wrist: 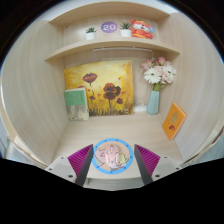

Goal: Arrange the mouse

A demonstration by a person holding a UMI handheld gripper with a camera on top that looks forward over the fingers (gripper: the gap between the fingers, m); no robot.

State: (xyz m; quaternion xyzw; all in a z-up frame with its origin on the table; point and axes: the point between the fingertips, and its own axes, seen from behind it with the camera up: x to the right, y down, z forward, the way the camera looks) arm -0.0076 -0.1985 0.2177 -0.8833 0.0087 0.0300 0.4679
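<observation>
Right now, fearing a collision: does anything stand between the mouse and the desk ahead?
Nothing visible. The mouse lies between the fingers of the gripper; the painting and vase stand beyond, at the wall.
</observation>
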